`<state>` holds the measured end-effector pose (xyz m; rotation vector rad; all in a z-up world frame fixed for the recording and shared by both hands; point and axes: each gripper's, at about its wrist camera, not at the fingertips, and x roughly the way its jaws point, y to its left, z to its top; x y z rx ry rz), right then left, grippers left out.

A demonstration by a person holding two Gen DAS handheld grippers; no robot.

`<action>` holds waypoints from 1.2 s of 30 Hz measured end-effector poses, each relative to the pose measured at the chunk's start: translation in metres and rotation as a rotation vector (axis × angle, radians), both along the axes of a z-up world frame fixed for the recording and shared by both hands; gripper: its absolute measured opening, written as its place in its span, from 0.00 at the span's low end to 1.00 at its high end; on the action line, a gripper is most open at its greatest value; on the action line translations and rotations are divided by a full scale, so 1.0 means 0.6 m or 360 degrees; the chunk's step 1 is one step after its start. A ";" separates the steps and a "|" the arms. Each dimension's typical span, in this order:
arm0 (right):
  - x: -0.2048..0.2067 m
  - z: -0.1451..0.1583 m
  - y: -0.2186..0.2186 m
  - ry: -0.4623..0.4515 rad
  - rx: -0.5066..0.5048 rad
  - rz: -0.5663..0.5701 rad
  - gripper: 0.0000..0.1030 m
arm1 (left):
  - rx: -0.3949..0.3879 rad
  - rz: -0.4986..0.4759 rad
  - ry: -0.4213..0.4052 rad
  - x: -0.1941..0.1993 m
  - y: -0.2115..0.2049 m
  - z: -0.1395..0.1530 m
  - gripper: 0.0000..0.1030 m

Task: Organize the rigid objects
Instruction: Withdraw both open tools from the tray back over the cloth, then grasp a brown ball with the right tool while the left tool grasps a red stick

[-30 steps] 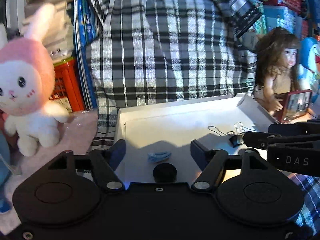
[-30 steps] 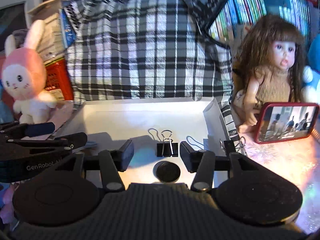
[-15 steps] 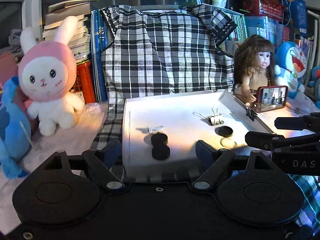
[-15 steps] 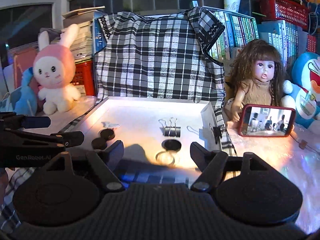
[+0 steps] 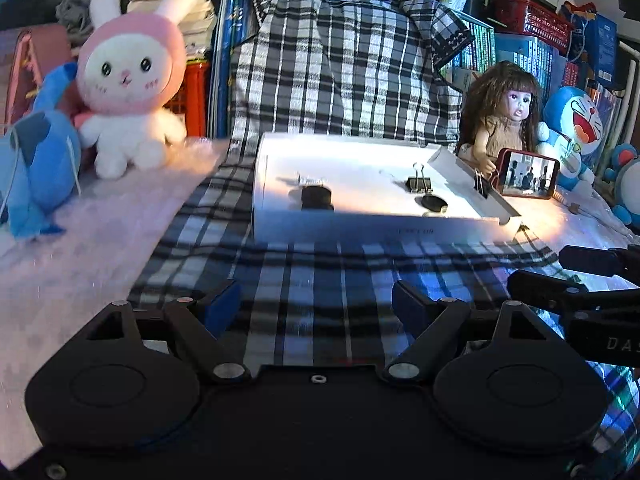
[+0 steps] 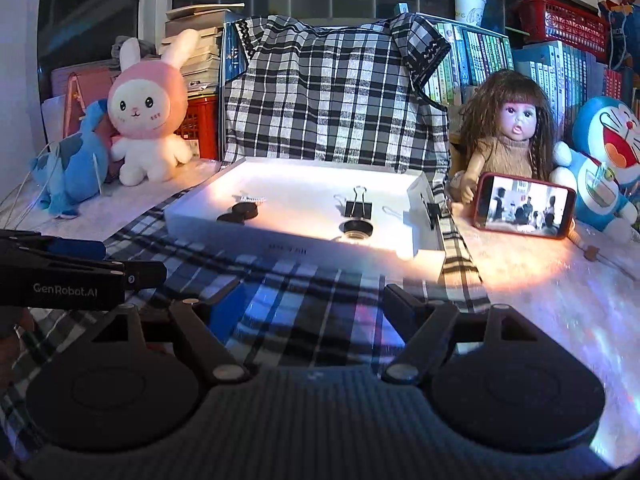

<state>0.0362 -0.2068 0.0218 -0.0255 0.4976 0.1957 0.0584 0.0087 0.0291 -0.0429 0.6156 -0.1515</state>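
Nearby, doll (image 6: 506,136) flanks tray (image 6: 304,248).

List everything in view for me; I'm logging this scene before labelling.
Tray: one, white, on the plaid cloth.
Binder clip: one, black, in the tray; another on its right wall.
Round caps: two, black, tray left.
Bunny plush: one, pink-white, back left.
Doll: one, brown-haired, right.
Phone: one, red-cased, before the doll.
Left claw: open.
Right claw: open.
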 end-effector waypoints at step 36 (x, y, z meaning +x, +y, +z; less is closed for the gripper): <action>-0.093 -0.064 0.034 0.0081 0.0001 0.0132 0.45 | 0.0157 -0.0231 -0.0054 -0.083 -0.033 -0.057 0.49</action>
